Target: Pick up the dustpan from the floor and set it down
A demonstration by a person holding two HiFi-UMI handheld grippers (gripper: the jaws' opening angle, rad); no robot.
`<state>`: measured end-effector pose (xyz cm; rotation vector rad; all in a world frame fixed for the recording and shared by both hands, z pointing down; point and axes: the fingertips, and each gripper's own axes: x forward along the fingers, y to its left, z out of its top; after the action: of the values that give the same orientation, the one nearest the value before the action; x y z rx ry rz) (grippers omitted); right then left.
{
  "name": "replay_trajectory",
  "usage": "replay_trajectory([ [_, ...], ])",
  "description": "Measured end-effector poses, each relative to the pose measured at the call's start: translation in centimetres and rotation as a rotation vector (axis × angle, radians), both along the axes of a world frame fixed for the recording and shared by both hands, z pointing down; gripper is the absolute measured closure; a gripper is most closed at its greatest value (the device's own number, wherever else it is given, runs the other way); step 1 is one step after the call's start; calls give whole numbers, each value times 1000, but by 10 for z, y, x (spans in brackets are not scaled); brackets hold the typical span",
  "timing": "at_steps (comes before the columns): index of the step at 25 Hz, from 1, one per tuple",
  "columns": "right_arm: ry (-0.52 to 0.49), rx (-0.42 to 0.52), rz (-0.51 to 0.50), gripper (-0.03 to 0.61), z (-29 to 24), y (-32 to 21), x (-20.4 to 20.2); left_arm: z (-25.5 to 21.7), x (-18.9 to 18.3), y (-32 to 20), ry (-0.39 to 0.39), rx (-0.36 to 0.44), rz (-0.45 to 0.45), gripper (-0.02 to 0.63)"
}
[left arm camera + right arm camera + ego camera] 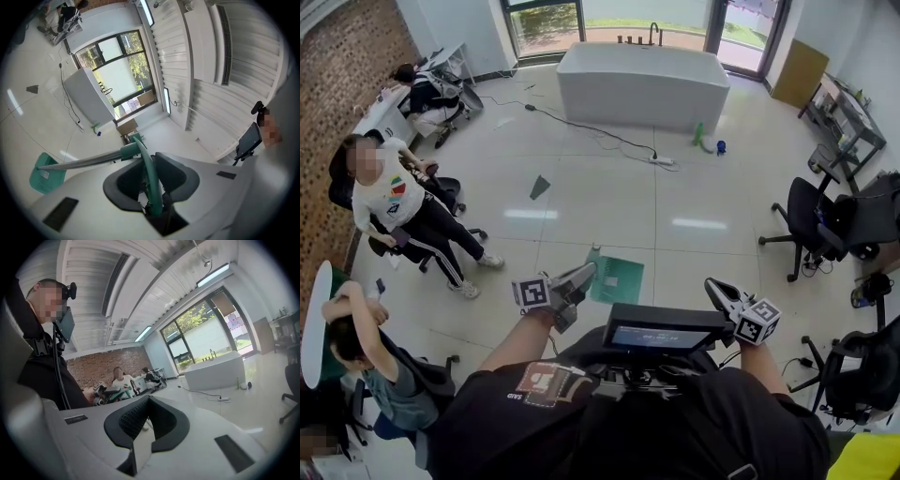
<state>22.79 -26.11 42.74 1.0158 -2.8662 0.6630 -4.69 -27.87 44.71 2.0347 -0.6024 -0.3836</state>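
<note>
With my left gripper (584,275) clamped on the handle (150,178) of the dustpan (619,279) and my right gripper (712,286) closed empty, I'd lower it level and release only once grounded.

Floor (609,202), pale glossy tile; bears white bathtub (642,86) at far side; black cable (581,127) running to power strip (662,161); dark scrap (540,187) mid-floor; office chair (806,220) right; dustpan (617,277), green, nearest, contact with floor unclear.

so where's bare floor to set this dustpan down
The open tiles between the bathtub and the dustpan, right of the small dark scrap. Crowded: seated people at left, office chairs at right, cable near the bathtub.
</note>
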Motion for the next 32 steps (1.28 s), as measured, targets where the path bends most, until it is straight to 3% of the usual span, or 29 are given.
replay_trajectory([
  [11, -4, -2, 2, 555, 11, -12, 22, 9, 19, -14, -8, -3, -7, 509],
  [20, -12, 16, -29, 555, 8, -35, 120, 2, 88, -53, -46, -5, -100, 509],
  [25, -2, 2, -7, 555, 18, -82, 171, -4, 119, -99, -22, -15, -140, 509],
  [28, -3, -9, 2, 555, 28, -119, 160, 10, 104, -134, -26, -23, -144, 509],
  [32, 38, -11, 22, 555, 37, -195, 107, 42, 51, -208, -19, -44, -115, 509],
])
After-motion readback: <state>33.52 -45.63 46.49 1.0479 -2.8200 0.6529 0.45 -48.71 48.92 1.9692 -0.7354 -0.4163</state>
